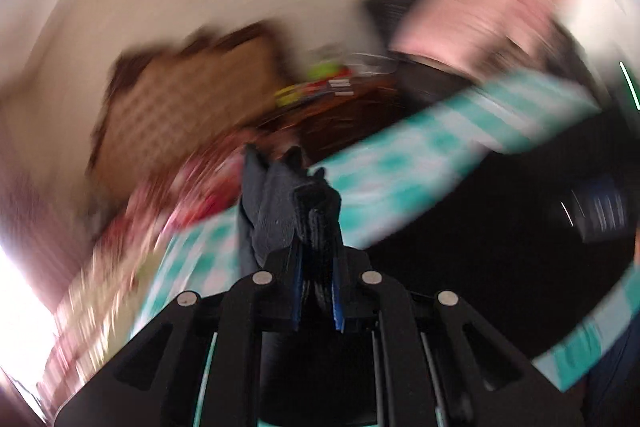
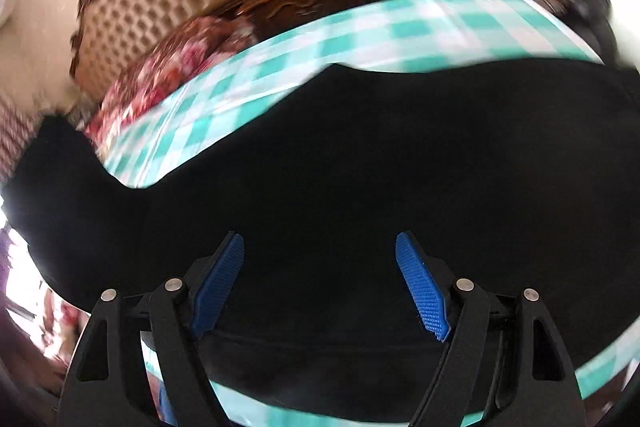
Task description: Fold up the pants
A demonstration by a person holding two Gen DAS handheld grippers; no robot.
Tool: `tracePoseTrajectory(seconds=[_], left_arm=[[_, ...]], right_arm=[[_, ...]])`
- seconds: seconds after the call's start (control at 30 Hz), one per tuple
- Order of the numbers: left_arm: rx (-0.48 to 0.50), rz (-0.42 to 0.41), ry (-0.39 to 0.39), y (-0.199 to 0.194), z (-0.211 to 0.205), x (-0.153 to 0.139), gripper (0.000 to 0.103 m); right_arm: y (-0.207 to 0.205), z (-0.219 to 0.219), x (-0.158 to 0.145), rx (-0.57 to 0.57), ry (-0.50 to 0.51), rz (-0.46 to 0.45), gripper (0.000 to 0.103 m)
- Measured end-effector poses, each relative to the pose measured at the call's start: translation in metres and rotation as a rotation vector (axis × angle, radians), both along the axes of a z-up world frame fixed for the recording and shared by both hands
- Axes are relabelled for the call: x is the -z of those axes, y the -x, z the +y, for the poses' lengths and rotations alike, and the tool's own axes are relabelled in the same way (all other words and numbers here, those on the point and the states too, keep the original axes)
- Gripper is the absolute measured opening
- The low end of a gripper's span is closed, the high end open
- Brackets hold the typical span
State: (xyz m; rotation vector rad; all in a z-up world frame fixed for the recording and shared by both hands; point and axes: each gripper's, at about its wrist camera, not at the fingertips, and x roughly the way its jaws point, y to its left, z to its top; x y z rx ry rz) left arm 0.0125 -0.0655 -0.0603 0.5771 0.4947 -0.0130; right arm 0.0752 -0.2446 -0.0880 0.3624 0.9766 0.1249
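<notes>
Pinching a bunched fold of the black fabric pants (image 1: 280, 203), the left gripper (image 1: 316, 227) is pressed together on it, cloth trailing away over the teal-and-white checked sheet (image 1: 400, 163). Right wrist view: right gripper (image 2: 320, 279) spread, nothing between its pads, pants directly beneath and ahead, long axis running left-right. Right looks nearer the flat body.

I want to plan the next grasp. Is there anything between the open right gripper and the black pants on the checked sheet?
Nothing visible stands in the way. The right gripper has its blue pads spread apart directly over the black fabric pants, which lie on the teal and white checked sheet. No other object shows between the pads and the fabric.
</notes>
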Motion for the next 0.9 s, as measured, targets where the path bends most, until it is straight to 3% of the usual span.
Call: tracePoseTrajectory(seconds=[0.07, 0.17, 0.27, 0.33, 0.37, 0.43, 0.47, 0.53, 0.63, 0.7, 0.73, 0.83, 0.9], left_arm=[[0.113, 0.061, -0.097, 0.010, -0.049, 0.052, 0.011], [0.156, 0.119, -0.160, 0.020, -0.079, 0.103, 0.012], [0.141, 0.092, -0.151, 0.024, -0.080, 0.108, 0.021], [0.136, 0.095, -0.132, 0.022, -0.079, 0.108, 0.026], [0.135, 0.090, -0.144, 0.023, -0.081, 0.108, 0.035], [0.140, 0.062, -0.162, 0.030, -0.080, 0.108, 0.054], [0.138, 0.044, -0.172, 0.032, -0.079, 0.108, 0.056], [0.118, 0.044, -0.190, 0.031, -0.077, 0.109, 0.056], [0.131, 0.047, -0.230, 0.030, -0.074, 0.116, 0.055], [0.144, 0.056, -0.244, 0.027, -0.074, 0.119, 0.025], [0.135, 0.075, -0.224, 0.023, -0.071, 0.117, 0.014], [0.113, 0.081, -0.078, 0.018, -0.055, 0.093, 0.012], [0.101, 0.059, -0.030, 0.018, -0.044, 0.079, 0.012]], right_arm=[[0.002, -0.019, 0.004, 0.010, -0.038, 0.028, 0.075], [-0.009, -0.036, 0.005, -0.011, -0.142, 0.071, 0.075], [-0.048, -0.020, 0.000, -0.130, -0.235, 0.084, 0.077], [-0.088, 0.018, 0.004, -0.333, -0.341, 0.151, 0.074], [-0.102, 0.037, 0.006, -0.383, -0.330, 0.176, 0.069], [-0.103, 0.043, 0.001, -0.304, -0.166, 0.177, 0.070], [-0.098, 0.039, -0.002, -0.289, -0.171, 0.159, 0.072], [-0.080, 0.028, 0.002, -0.298, -0.282, 0.172, 0.074], [-0.055, 0.007, 0.011, -0.204, -0.277, 0.194, 0.077], [-0.046, -0.008, 0.014, -0.177, -0.345, 0.207, 0.077], [-0.041, -0.013, 0.014, -0.160, -0.380, 0.210, 0.077], [-0.041, -0.011, 0.014, -0.183, -0.430, 0.234, 0.078], [-0.049, -0.003, 0.017, -0.209, -0.478, 0.275, 0.081]])
